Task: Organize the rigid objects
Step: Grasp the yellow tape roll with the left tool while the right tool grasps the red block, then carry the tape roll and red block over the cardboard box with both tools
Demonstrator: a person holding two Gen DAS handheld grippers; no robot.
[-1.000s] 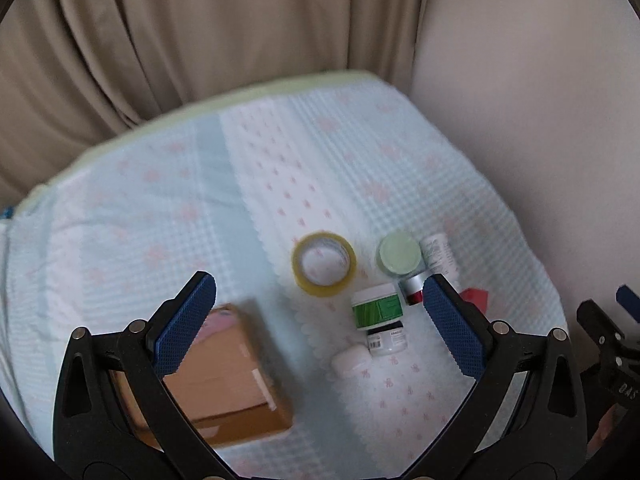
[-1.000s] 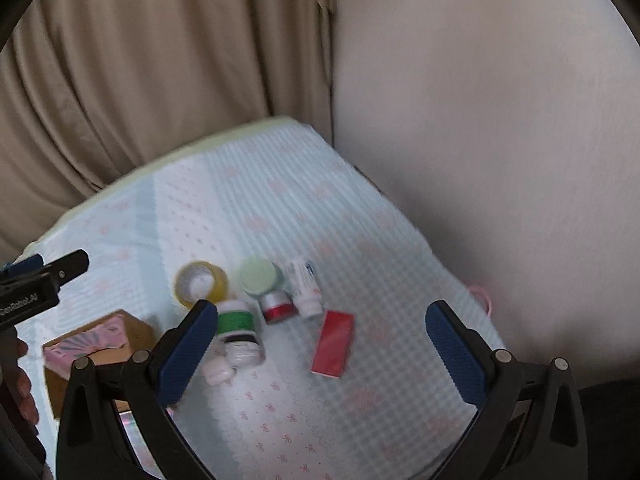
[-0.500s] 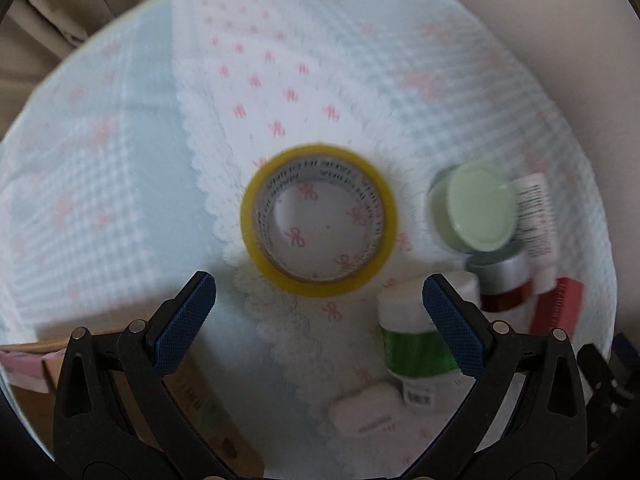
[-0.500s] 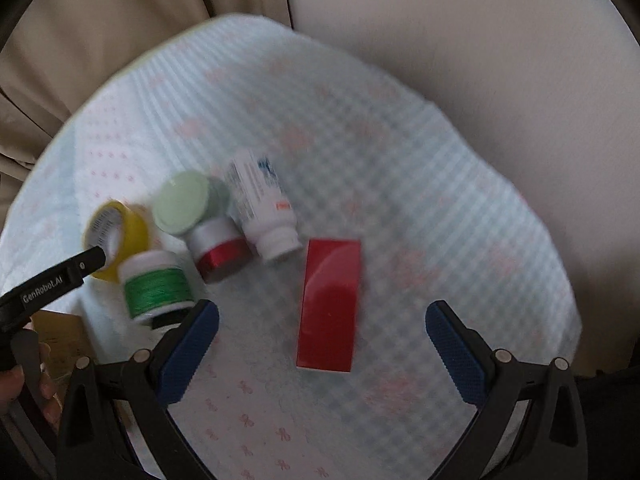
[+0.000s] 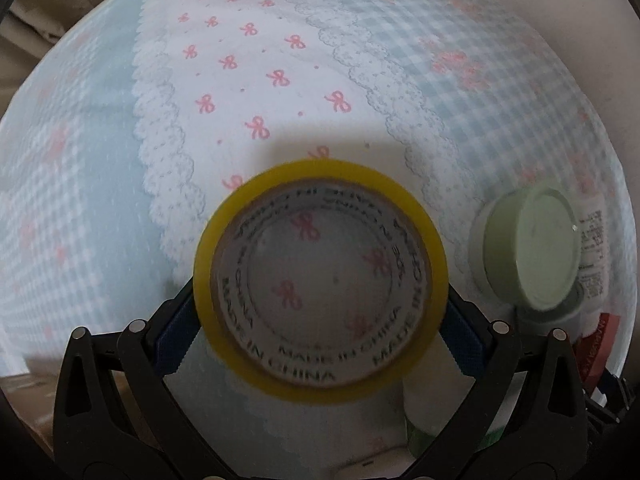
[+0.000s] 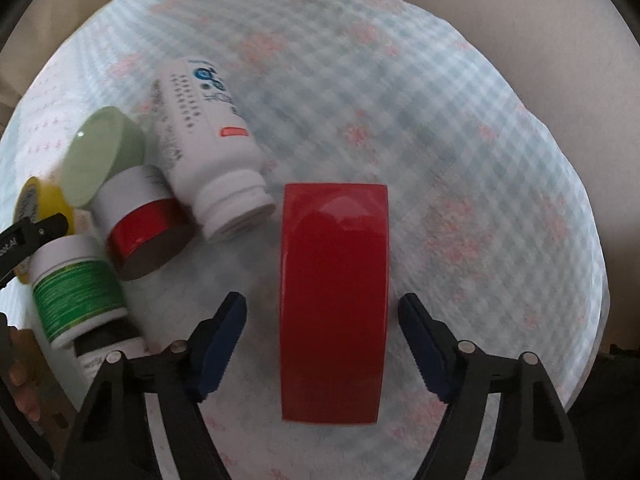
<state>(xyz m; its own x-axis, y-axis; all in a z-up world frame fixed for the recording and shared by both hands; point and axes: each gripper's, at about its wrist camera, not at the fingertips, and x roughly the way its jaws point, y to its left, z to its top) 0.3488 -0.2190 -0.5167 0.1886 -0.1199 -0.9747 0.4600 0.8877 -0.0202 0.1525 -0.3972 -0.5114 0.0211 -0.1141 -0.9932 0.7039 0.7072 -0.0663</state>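
Note:
A yellow tape roll (image 5: 320,276) lies flat on the bow-print cloth, and my left gripper (image 5: 320,332) is closed in on its sides, both blue pads touching it. In the right wrist view a flat red box (image 6: 334,292) lies on the cloth between the pads of my right gripper (image 6: 322,340), which is open with gaps on both sides. Left of the box lie a white bottle (image 6: 208,148), a red-banded jar (image 6: 140,220), a pale green lid (image 6: 100,160) and a green-labelled jar (image 6: 76,284).
The pale green lidded jar (image 5: 528,248) sits right of the tape, with the white bottle (image 5: 594,256) behind it. A cardboard box corner (image 5: 24,404) shows at the lower left. Beige curtain (image 5: 32,20) and wall border the table's far edge.
Both grippers have dropped close to the table. The left jaws have closed onto the tape roll. The right jaws have narrowed around the red box.

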